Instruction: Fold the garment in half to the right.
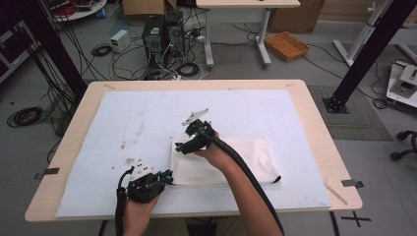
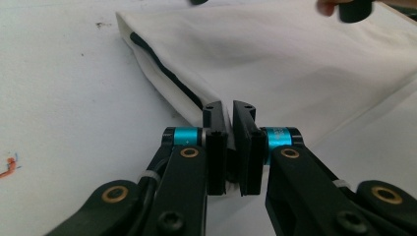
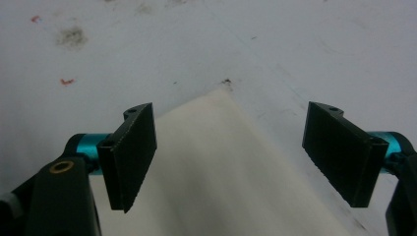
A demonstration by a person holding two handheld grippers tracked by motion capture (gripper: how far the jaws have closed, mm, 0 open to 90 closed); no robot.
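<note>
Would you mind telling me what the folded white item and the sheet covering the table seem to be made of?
The folded white item looks like woven cloth, matte and off-white: it creases softly, and a black cord or trim runs along its edge. The left tongs pinch its corner. The table covering looks like matte white paper or thin felt, flat and stained; which one is unclear.

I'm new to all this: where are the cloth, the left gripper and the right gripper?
cloth point(image 1: 248, 152): high view, bare middle.
left gripper point(image 2: 229, 110): left gripper view, between its fingertips, pinching the cloth's edge.
right gripper point(image 3: 228, 147): right gripper view, between its spread fingertips.
</note>
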